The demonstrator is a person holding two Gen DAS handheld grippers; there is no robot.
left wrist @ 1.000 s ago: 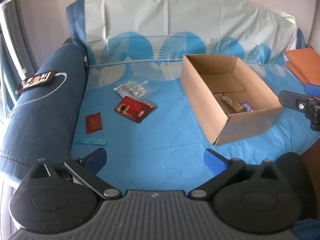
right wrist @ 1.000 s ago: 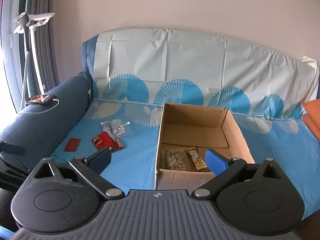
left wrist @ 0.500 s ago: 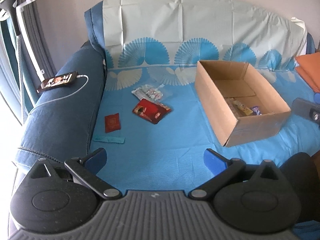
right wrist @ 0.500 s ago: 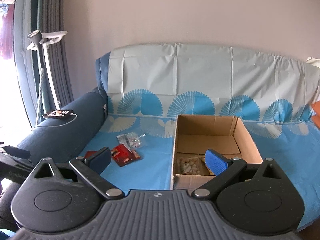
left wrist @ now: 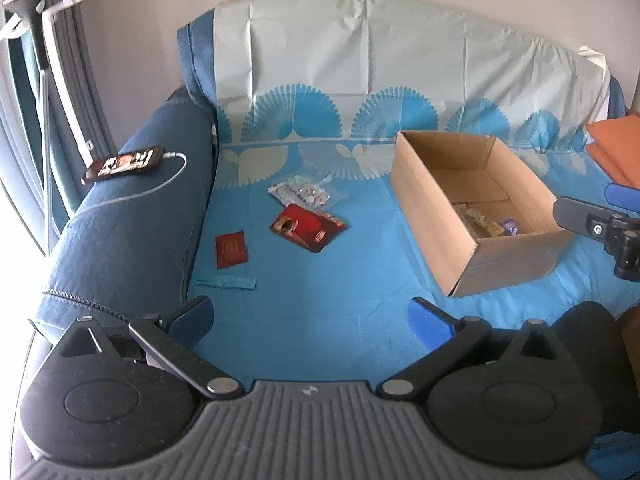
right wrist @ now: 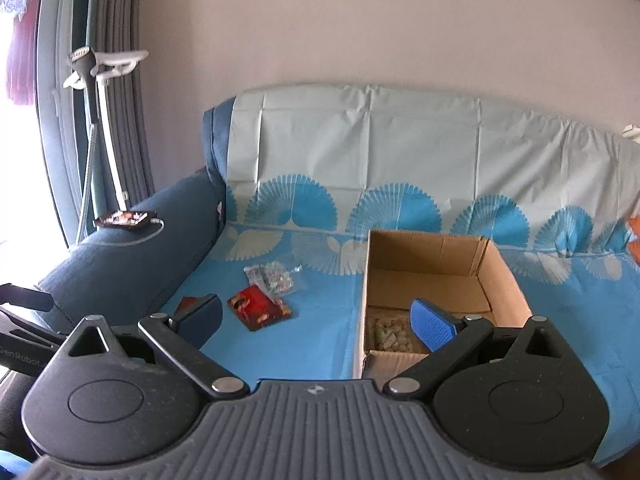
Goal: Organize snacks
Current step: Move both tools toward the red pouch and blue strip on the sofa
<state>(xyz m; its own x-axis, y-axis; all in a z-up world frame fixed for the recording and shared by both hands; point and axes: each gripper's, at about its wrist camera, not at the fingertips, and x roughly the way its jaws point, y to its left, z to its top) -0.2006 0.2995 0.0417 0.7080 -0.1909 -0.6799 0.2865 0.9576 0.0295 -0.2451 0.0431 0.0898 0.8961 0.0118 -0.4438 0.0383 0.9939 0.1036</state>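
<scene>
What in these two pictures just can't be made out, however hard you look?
- Cardboard box contents, right wrist view: the right hand-held gripper and its own front wall cover most snacks.
- Same box, left wrist view: the snack wrappers are too small to read.
- Small red packet, right wrist view: mostly behind a finger.
- Phone screen: too small.
- Orange cloth: cut by the edge.

Ahead of the left claw (left wrist: 310, 318) with its blue pads (left wrist: 430, 320) – a sofa cover (left wrist: 320, 300) bright blue, white fan pattern on top; plain brown box (left wrist: 436, 216) to its right; red packet (left wrist: 307, 227), dark-red sachet (left wrist: 231, 249), navy armrest (left wrist: 132, 216) – left
</scene>
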